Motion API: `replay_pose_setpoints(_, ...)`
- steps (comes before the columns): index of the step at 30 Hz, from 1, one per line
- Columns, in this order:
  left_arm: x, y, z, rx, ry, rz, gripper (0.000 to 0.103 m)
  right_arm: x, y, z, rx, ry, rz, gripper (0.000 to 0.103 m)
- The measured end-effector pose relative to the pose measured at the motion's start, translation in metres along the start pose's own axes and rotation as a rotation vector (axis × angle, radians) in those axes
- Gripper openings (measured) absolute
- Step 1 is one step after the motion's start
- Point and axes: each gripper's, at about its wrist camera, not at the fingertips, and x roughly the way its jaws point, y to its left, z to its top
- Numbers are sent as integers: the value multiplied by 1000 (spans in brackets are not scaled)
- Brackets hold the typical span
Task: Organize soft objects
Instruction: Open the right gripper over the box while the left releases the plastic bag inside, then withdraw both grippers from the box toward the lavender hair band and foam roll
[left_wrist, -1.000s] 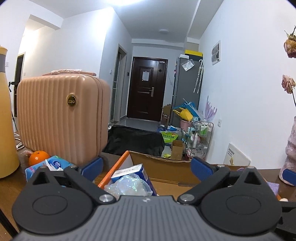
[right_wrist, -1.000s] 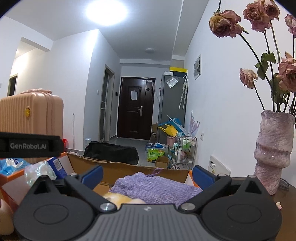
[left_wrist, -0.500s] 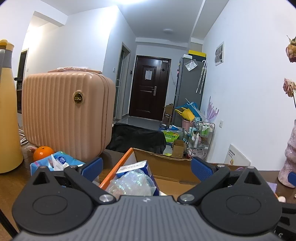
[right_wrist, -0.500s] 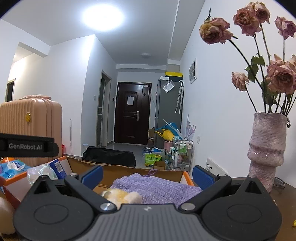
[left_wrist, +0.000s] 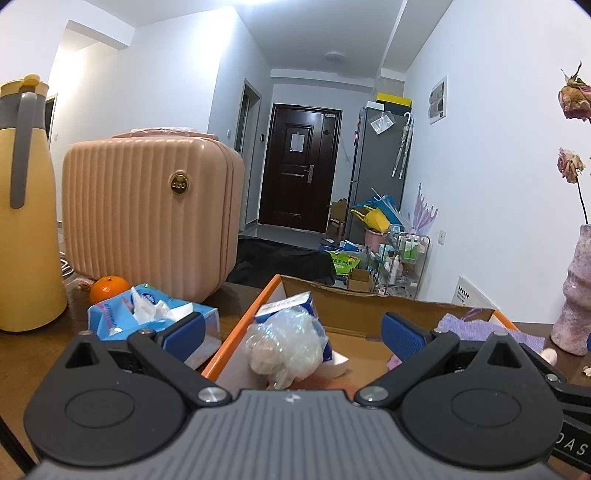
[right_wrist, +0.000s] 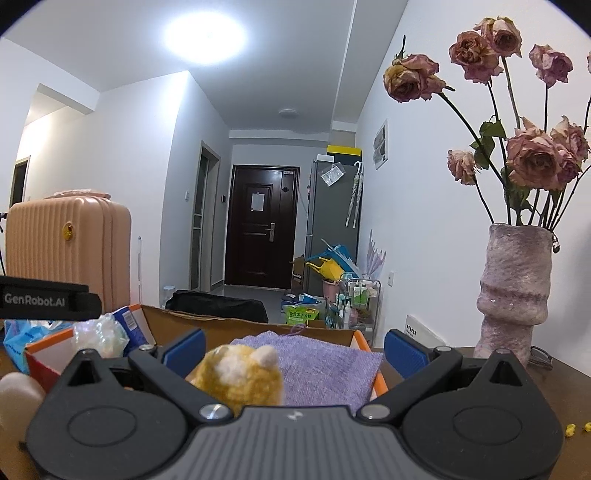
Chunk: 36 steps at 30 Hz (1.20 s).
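The dark wooden table (left_wrist: 26, 354) carries a cardboard box (left_wrist: 354, 314) with orange edges at about 12 o'clock in the left wrist view. At 10 o'clock from it stand a peach ribbed case (left_wrist: 147, 218), a yellow jug (left_wrist: 26, 206), an orange (left_wrist: 109, 288) and a blue tissue pack (left_wrist: 147, 314). At 3 o'clock stands a mauve vase (right_wrist: 513, 291), with yellow crumbs (right_wrist: 570, 430) near it.

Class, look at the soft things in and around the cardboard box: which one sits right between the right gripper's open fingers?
The yellow plush toy. The purple cloth lies behind it; the crinkly plastic bag sits far left.
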Motion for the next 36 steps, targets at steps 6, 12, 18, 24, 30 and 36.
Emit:
replay_pose_setpoints(6,-14,4,-7,13,13,1,103,-14,1,-2,1,8,0,103)
replay_pose_setpoints(12,-28,13,-11,16,16,3,103,-30,2,-4,4,16,-1,103)
replay_pose_setpoints(18,-46,18,-16,31,13,-7,103,-39,3,-5,4,19,0,103)
replay_pose_setpoints(24,-63,22,-20,59,11,-28,103,-54,5,-6,5,22,2,103)
replay_pose_setpoints(30,-78,29,-25,70,13,-33,103,-73,8,-10,3,30,6,103)
replay_pose_setpoints(36,-92,39,-28,66,15,-39,103,-85,12,-12,-5,40,9,103)
